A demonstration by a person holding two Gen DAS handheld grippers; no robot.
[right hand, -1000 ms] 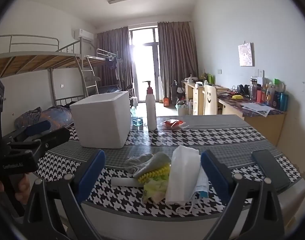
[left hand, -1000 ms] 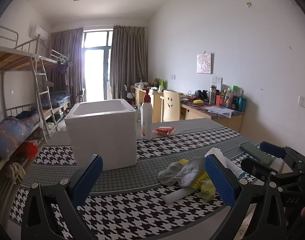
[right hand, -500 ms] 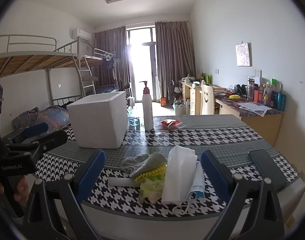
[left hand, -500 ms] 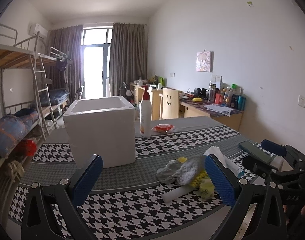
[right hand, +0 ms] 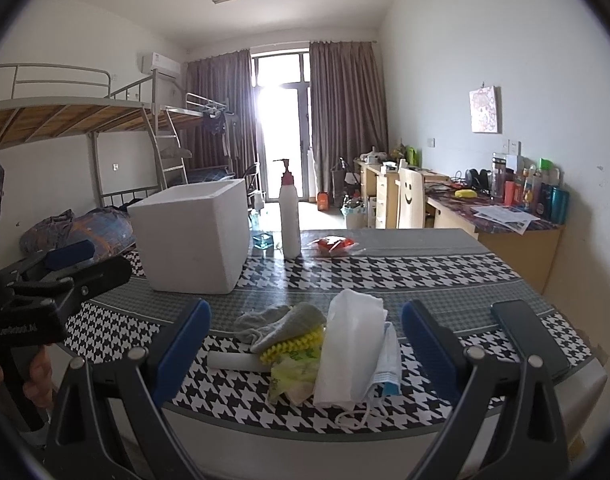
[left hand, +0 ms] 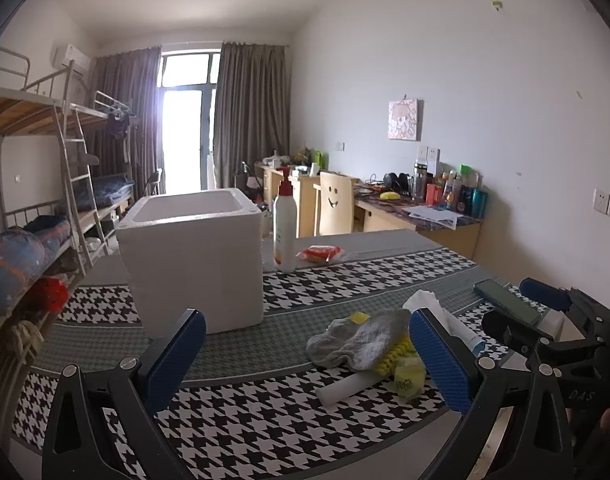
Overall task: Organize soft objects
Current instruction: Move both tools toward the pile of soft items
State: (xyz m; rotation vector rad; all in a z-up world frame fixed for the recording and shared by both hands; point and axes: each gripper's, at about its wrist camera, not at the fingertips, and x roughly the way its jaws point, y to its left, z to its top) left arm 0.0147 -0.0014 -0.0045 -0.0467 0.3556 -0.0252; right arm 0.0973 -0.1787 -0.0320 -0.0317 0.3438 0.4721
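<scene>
Both grippers, left (left hand: 305, 354) and right (right hand: 307, 346), gaped wide, empty, above near table edge (right hand: 305, 426). Soft pile (right hand: 321, 350) near edge; foam box (right hand: 193, 236) behind, bare cloth between. Pouch print unreadable.

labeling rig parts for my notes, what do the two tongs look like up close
Both the left tongs and right tongs share one design: black plastic triangular open-frame arms with silver screws, each tipped by a flat blue textured pad. Small pale lettering marks each black body, too small to read. No cables or sleeves show.

The houndstooth-clothed table (right hand: 385, 270) bears a foam box (right hand: 193, 236), pump bottle (right hand: 289, 216), phone (right hand: 531, 336) and a soft pile (right hand: 325, 344)
</scene>
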